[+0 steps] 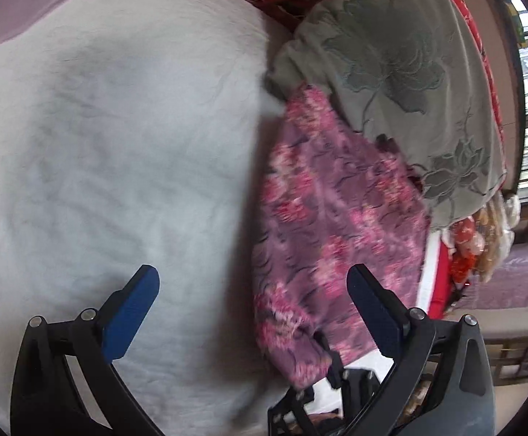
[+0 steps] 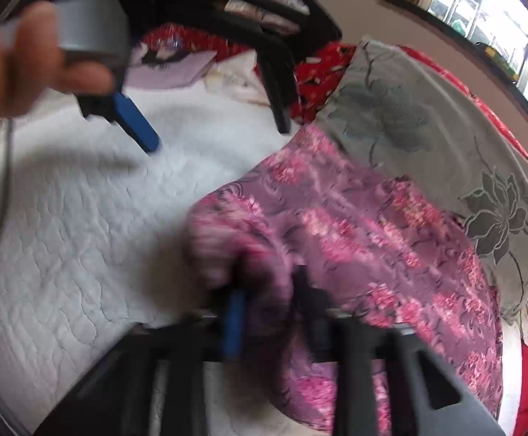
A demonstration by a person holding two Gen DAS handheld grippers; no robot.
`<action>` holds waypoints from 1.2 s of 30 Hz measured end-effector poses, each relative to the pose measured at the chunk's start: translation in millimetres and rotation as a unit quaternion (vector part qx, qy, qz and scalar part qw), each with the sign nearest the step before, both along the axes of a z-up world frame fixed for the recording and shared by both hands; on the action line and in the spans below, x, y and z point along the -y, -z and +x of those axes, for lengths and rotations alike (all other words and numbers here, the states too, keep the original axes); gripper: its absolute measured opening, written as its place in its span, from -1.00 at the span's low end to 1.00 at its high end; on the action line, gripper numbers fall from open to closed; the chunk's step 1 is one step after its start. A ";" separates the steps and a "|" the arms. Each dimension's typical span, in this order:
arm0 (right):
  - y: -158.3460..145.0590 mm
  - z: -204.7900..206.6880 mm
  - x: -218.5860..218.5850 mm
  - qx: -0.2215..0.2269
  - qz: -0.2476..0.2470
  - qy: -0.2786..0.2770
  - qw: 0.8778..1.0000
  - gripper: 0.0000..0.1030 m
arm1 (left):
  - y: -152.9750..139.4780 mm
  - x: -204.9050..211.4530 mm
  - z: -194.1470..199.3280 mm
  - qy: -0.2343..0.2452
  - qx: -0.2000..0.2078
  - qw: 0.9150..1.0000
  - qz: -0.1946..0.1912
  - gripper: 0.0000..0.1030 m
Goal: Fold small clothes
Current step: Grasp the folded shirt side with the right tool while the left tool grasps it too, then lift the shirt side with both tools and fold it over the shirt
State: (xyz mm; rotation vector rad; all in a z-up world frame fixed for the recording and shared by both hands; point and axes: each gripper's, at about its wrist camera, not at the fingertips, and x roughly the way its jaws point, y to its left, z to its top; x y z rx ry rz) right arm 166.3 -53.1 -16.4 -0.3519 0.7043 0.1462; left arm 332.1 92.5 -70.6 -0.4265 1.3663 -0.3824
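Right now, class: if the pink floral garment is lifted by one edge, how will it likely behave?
The pink floral garment will probably droop limply: it already lies in soft folds on the white quilt. It looks thin, so likely light. Its edge bunches at the right gripper, suggesting it crumples rather than holding shape.

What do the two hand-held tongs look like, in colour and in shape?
The left tongs have a black angular frame with silver bolts and two flat blue ribbed pads. The right tongs look the same, blurred. The left body is grey, with a thin grey cable beside it.
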 end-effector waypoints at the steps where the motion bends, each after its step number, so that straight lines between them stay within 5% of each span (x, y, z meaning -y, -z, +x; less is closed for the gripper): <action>1: -4.3 -0.9 5.1 0.008 0.010 0.002 1.000 -0.71 | 0.8 6.3 4.8 0.003 -0.005 1.000 -0.008 1.00; 8: -26.0 -8.4 33.8 0.036 0.063 0.012 0.997 -0.77 | 9.5 46.3 25.9 0.023 -0.044 0.997 -0.056 1.00; 14: -28.3 -7.0 44.3 0.033 0.101 0.013 0.994 -0.78 | 17.4 85.0 29.9 0.057 -0.060 0.996 -0.040 0.96; 17: -29.1 -8.7 47.1 0.032 0.113 0.016 0.993 -0.78 | 12.7 94.2 29.9 0.056 -0.051 0.996 -0.037 0.62; 21: -30.1 -10.1 52.6 0.034 0.130 0.022 0.991 -0.78 | 6.6 101.5 30.7 0.056 -0.045 0.997 -0.014 -0.62; 22: -30.5 -10.0 54.8 0.036 0.137 0.025 0.990 -0.78 | 5.0 101.8 30.4 0.054 -0.044 0.998 -0.006 -0.68; 36: -49.9 -31.2 93.9 0.056 0.213 0.067 0.973 -0.80 | -51.3 133.6 -6.6 0.056 0.002 0.998 -0.021 -0.70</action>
